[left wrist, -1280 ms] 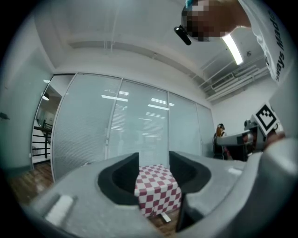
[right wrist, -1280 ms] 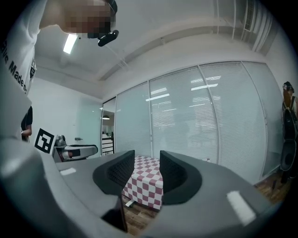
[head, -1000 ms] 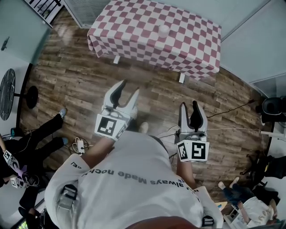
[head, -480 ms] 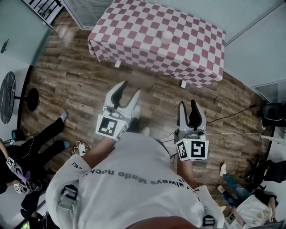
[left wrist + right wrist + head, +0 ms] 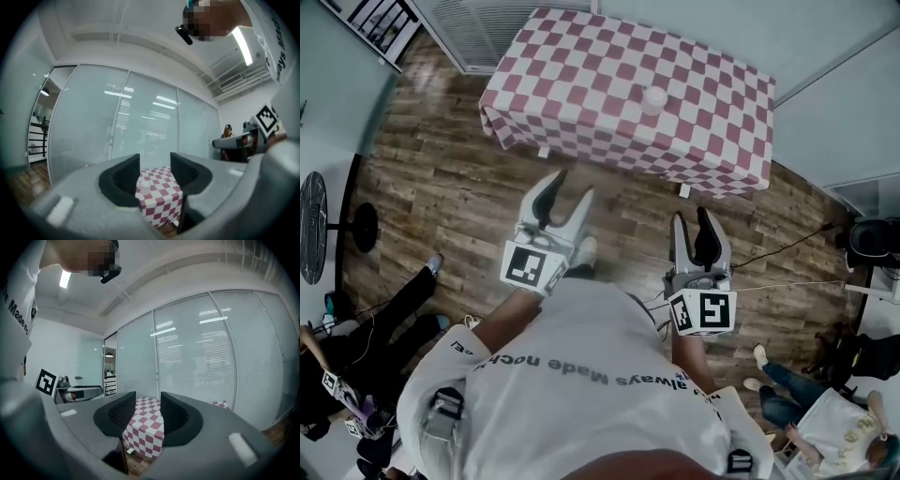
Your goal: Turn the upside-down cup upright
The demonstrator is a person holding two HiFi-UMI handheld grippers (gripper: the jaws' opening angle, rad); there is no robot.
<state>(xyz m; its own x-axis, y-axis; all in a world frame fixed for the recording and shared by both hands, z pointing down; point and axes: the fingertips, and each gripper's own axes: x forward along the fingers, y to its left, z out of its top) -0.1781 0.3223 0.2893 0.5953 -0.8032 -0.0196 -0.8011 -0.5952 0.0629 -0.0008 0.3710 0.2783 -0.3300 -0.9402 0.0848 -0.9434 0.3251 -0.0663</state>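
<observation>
Head view: cup (image 5: 654, 97) sits upside down on the checked table (image 5: 572, 89), well ahead of both tongs. Left gripper (image 5: 570, 185) and right gripper (image 5: 690, 216) hang over the floor (image 5: 441, 178).

Left gripper view: jaws apart, empty, cup (image 5: 144, 186) framed in the gap.

Right gripper view: jaws a narrow gap apart, nothing held, table (image 5: 143, 427) showing between.
</observation>
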